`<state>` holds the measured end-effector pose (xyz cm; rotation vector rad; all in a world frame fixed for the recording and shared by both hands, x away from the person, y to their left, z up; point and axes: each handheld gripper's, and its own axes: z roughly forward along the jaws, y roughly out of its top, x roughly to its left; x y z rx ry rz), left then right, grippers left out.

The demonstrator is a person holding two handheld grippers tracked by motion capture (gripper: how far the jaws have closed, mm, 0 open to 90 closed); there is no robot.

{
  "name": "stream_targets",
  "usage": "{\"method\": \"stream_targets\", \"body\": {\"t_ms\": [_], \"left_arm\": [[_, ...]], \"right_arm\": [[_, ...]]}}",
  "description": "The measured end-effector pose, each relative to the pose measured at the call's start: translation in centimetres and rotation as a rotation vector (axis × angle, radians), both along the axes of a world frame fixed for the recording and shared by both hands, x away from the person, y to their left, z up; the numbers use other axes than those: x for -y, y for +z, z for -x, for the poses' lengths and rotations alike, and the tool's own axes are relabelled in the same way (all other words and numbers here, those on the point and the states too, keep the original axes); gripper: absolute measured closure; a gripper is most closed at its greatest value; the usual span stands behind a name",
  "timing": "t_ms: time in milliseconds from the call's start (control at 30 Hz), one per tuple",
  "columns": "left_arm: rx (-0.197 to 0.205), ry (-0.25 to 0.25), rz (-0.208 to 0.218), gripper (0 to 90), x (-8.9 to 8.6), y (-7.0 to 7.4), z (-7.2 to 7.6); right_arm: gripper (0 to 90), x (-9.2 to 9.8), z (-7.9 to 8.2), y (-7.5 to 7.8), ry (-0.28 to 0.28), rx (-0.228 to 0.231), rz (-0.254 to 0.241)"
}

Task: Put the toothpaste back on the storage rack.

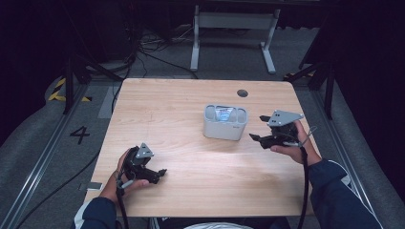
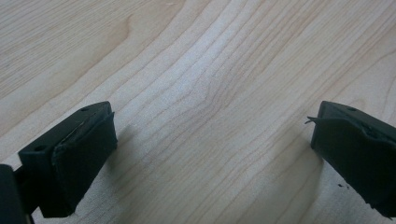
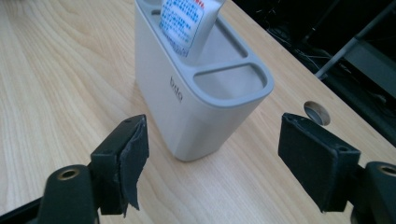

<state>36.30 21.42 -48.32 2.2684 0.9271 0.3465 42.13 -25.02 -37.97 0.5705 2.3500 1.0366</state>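
A light grey holder (image 1: 224,125) with several top compartments stands upright near the table's middle. A white tube with blue print (image 1: 223,114) sticks up out of its middle slot. My right gripper (image 1: 258,128) hovers just right of the holder, pointing at it, open. In the right gripper view the holder (image 3: 201,98) and its tube (image 3: 184,21) stand just ahead of the right gripper (image 3: 215,137), whose pads are not touching it. My left gripper (image 1: 161,175) rests low at the front left, open. In the left gripper view the left gripper (image 2: 212,123) has nothing but bare wood between its jaws.
The wooden table (image 1: 181,105) has a round cable hole (image 1: 242,93) at the back right, also in the right gripper view (image 3: 316,112). Beyond the far edge stand a white frame (image 1: 234,33) and floor cables. Dark stands flank both sides.
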Motion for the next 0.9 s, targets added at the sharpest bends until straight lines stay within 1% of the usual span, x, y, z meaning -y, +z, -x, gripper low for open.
{"method": "stream_targets", "body": {"t_ms": [133,333,433,500,633,733,800,900], "left_arm": [[-0.001,0.002,0.002,0.6,0.0,0.0,0.0],[-0.001,0.002,0.002,0.6,0.0,0.0,0.0],[0.000,0.000,0.000,0.6,0.0,0.0,0.0],[-0.001,0.001,0.001,0.6,0.0,0.0,0.0],[-0.001,0.002,0.000,0.6,0.0,0.0,0.0],[-0.001,0.002,0.001,0.6,0.0,0.0,0.0],[-0.001,0.002,0.001,0.6,0.0,0.0,0.0],[-0.001,0.002,0.001,0.6,0.0,0.0,0.0]], "right_arm": [[25.0,0.5,0.5,-0.4,-0.001,0.004,0.010],[25.0,1.4,1.6,-1.6,-0.012,0.000,0.038],[25.0,2.0,2.1,-2.4,-0.024,-0.016,0.033],[24.9,2.5,2.4,-2.9,-0.029,-0.018,0.048],[24.8,3.5,3.1,-4.0,-0.047,-0.036,0.056],[24.8,4.2,3.5,-4.6,-0.051,-0.037,0.060],[24.8,4.7,3.9,-5.1,-0.058,-0.045,0.061],[24.8,5.2,4.1,-5.4,-0.063,-0.046,0.060]]}}
